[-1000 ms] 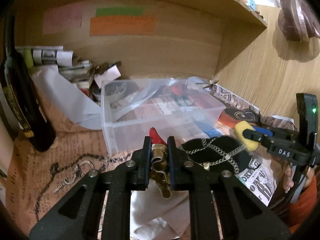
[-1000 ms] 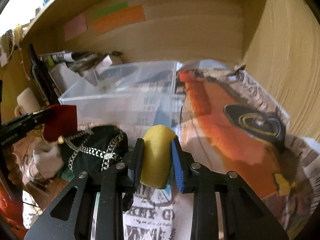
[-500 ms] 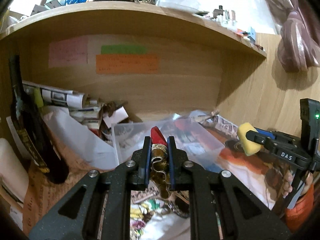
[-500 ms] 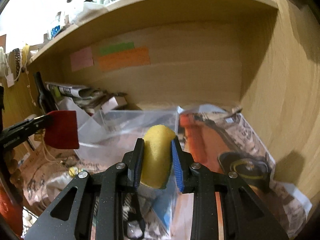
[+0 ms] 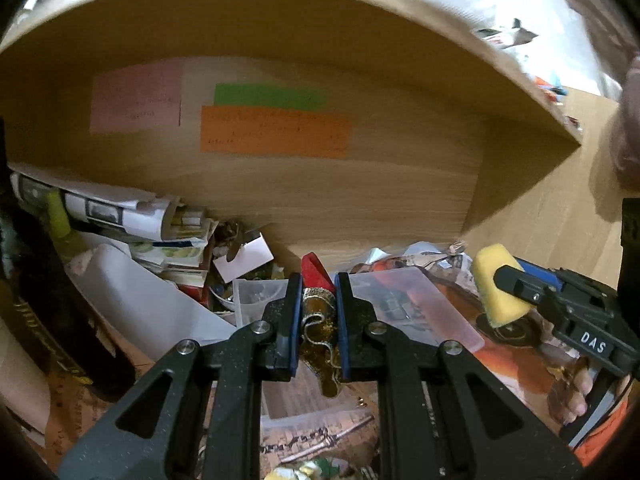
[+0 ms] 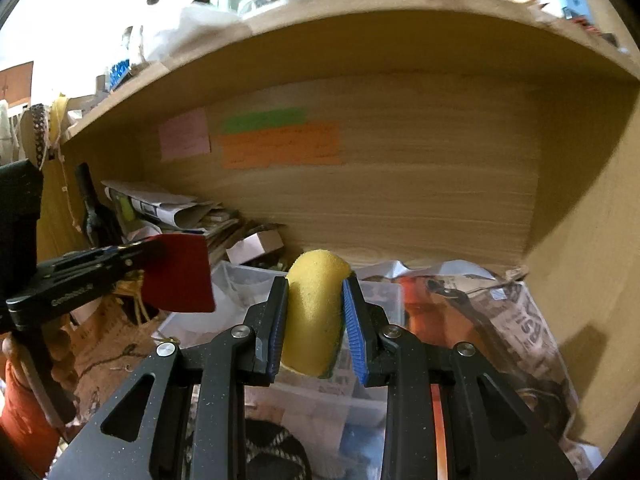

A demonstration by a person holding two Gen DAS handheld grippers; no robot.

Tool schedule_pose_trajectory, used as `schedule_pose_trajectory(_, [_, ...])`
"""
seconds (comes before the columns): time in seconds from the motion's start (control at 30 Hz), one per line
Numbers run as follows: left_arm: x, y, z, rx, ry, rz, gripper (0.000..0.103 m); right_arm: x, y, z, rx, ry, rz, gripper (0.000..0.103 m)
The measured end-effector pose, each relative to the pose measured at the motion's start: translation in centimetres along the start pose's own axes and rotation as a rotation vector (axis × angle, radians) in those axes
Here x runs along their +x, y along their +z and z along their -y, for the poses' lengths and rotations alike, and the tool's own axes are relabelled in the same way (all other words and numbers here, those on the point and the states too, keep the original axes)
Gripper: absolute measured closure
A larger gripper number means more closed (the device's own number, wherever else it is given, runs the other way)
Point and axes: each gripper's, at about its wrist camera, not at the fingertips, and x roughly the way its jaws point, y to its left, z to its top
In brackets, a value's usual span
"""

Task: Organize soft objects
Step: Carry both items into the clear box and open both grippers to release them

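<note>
Item one: my left hand-held gripper [image 5: 317,322], closed on a red felt piece with gold trim [image 5: 318,312], held up in the air in front of the shelf alcove, above the clear plastic bin [image 5: 404,308]. The gold ribbon hangs loose below the jaws, and only a narrow strip of the piece sits between the pads; I judge it could slide out, or the dangling trim could catch on the bin rim as I lower it. Item two: my right hand-held gripper [image 6: 316,322], clamped on a yellow sponge [image 6: 314,312], also aloft, over the near part of the same bin. The sponge is visibly squeezed at the waist; I expect it to spring when released and it may bounce off the rim onto the newspaper-covered table [image 6: 520,320] rather than settle inside. Item three: both tools sit near one another, the red piece showing just to the left in the right wrist view; if I bring both down together, I judge they could knock each other. Item four: hazards nearby, namely a dark glass bottle [image 5: 44,312] to the left and a heap of rolled papers [image 5: 120,212] at the back, either of which a wide swing might disturb. Bin contents are too blurred to tell.
</note>
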Motion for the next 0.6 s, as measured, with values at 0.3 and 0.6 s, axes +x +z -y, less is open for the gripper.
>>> schedule_pose_trajectory(0.3, [5.4,-1.3,0.2,0.047,0.042,-0.117,0.088,6.0,-0.6,-0.1,-0.025,0.005,-0.151,0.078])
schedule_pose_trajectory(0.6, [9.4,-2.8,0.4,0.075,0.041,-0.255,0.088,10.3,-2.6,0.9,0.005,0.017,-0.305,0.078])
